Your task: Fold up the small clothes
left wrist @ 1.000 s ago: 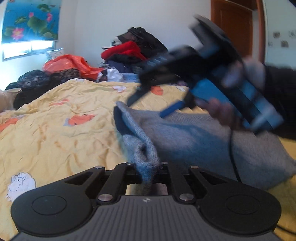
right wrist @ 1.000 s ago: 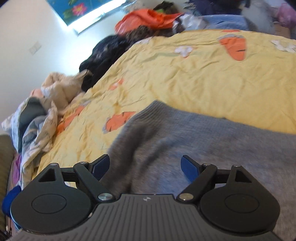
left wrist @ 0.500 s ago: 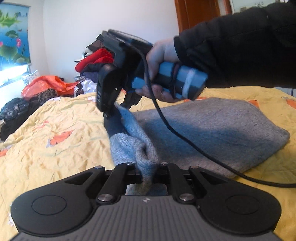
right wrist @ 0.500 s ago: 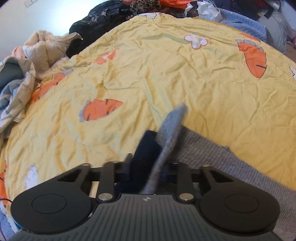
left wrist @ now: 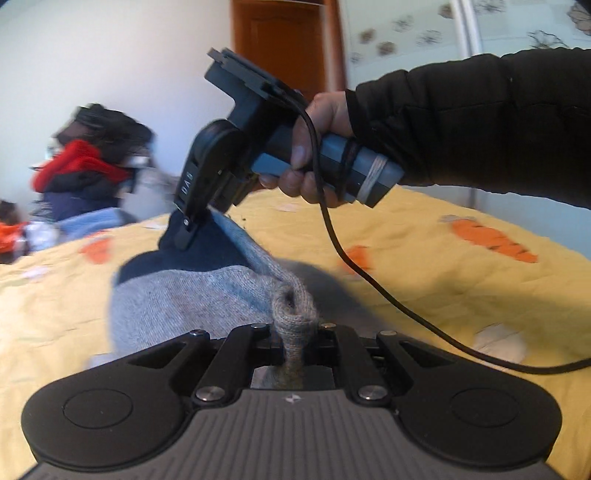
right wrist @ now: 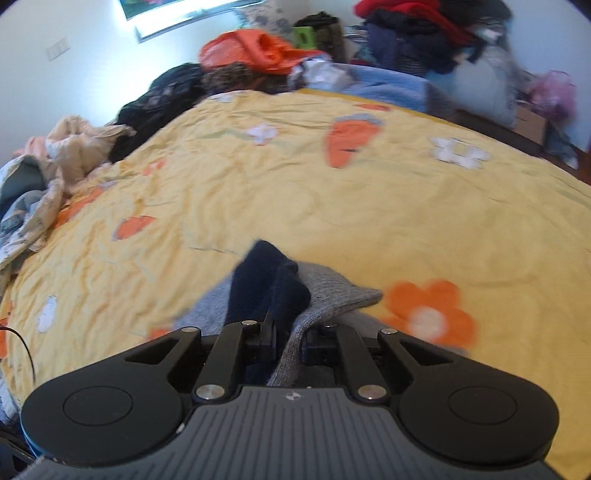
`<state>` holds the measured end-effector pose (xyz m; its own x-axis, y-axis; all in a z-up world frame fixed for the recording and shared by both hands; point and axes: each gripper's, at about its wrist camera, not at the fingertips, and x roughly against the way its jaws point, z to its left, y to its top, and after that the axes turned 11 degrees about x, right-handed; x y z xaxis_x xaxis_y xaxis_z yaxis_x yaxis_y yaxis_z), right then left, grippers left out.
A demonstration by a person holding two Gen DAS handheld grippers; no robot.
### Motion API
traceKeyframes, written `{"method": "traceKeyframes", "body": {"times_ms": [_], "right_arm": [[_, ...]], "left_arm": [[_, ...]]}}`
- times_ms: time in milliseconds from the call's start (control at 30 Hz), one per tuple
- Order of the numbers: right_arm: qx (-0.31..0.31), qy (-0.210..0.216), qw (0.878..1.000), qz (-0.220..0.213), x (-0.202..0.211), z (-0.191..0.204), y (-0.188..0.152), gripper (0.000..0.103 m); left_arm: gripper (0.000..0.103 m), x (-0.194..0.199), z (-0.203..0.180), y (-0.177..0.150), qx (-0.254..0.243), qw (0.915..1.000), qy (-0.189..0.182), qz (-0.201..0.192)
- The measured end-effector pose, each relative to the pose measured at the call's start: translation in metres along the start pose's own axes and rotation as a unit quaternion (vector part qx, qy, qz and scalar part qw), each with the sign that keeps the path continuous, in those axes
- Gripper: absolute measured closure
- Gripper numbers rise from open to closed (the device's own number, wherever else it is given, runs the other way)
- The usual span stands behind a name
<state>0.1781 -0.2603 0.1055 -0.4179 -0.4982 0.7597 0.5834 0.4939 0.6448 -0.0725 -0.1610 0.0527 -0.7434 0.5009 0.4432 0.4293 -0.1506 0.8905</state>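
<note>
Left gripper [left wrist: 295, 332] clamped on a bunched edge of the grey knit garment [left wrist: 192, 295]. Right gripper [right wrist: 286, 334] pinches its navy-trimmed edge. Garment hangs lifted between both, above the yellow carrot-print bedspread [right wrist: 258, 192]; clothes pile [right wrist: 413, 26] far side.

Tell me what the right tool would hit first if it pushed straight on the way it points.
Beyond the grey garment it already grips, the right tool would probably meet the yellow bedspread; depth is unclear.

Blurred past telling: the clothes pile [left wrist: 92, 166] beyond the bed [left wrist: 443, 266]. Hidden behind the right hand-held gripper [left wrist: 188, 236]: the grey knit garment's [left wrist: 192, 299] pinched edge. Cut off low: its remainder.
</note>
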Motion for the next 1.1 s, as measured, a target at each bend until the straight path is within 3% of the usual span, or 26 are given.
{"method": "traceKeyframes", "body": {"times_ms": [133, 300, 367, 433, 500, 533, 633, 667, 767, 867, 933, 1000, 1067, 1100], "right_arm": [[-0.036, -0.031, 0.999, 0.006, 0.015, -0.043, -0.041, 0.086], [-0.078, -0.036, 0.996, 0.016, -0.001, -0.064, -0.085, 0.085], [-0.093, -0.038, 0.995, 0.005, -0.005, -0.065, -0.095, 0.071], [-0.115, -0.054, 0.992, -0.013, -0.002, -0.067, -0.103, 0.032], [-0.141, -0.079, 0.986, -0.041, 0.011, -0.069, -0.114, 0.016], [-0.153, -0.079, 0.983, -0.06, 0.02, -0.07, -0.121, 0.018], [-0.206, -0.04, 0.972, -0.106, 0.045, -0.071, -0.152, 0.018], [-0.217, -0.029, 0.97, -0.109, 0.049, -0.07, -0.163, 0.018], [-0.242, -0.019, 0.965, -0.097, 0.049, -0.062, -0.188, 0.017], [-0.258, -0.007, 0.96, -0.108, 0.044, -0.054, -0.198, 0.016], [-0.276, 0.001, 0.954, -0.115, 0.042, -0.052, -0.196, 0.017], [-0.294, 0.009, 0.948, -0.122, 0.041, -0.051, -0.198, 0.016], [-0.301, 0.014, 0.945, -0.124, 0.038, -0.049, -0.197, 0.017], [-0.303, 0.017, 0.945, -0.123, 0.036, -0.047, -0.195, 0.017]], "left_arm": [[0.097, -0.034, -0.03, -0.008, -0.007, 0.9989, -0.027, 0.038], [0.096, -0.063, -0.04, -0.021, -0.016, 0.9954, -0.013, 0.093], [0.092, -0.063, -0.037, -0.021, -0.018, 0.9951, -0.026, 0.093], [0.088, -0.049, -0.023, -0.016, -0.006, 0.9935, -0.06, 0.096], [0.083, -0.024, -0.002, -0.009, 0.018, 0.9915, -0.1, 0.081], [0.072, -0.01, 0.011, -0.007, 0.032, 0.9915, -0.106, 0.068], [0.017, 0.021, 0.061, -0.001, 0.098, 0.9925, -0.071, 0.019], [0.015, 0.025, 0.081, 0.0, 0.129, 0.9903, -0.052, 0.004], [0.015, 0.01, 0.139, 0.007, 0.231, 0.9728, -0.009, 0.02], [0.015, -0.033, 0.181, 0.004, 0.329, 0.9413, -0.009, 0.073], [0.016, -0.062, 0.197, -0.001, 0.377, 0.9183, -0.033, 0.116], [0.017, -0.07, 0.203, -0.003, 0.392, 0.9115, -0.054, 0.112], [0.028, -0.08, 0.207, -0.002, 0.411, 0.8997, -0.07, 0.128], [0.033, -0.082, 0.205, -0.002, 0.414, 0.8991, -0.065, 0.128]]}}
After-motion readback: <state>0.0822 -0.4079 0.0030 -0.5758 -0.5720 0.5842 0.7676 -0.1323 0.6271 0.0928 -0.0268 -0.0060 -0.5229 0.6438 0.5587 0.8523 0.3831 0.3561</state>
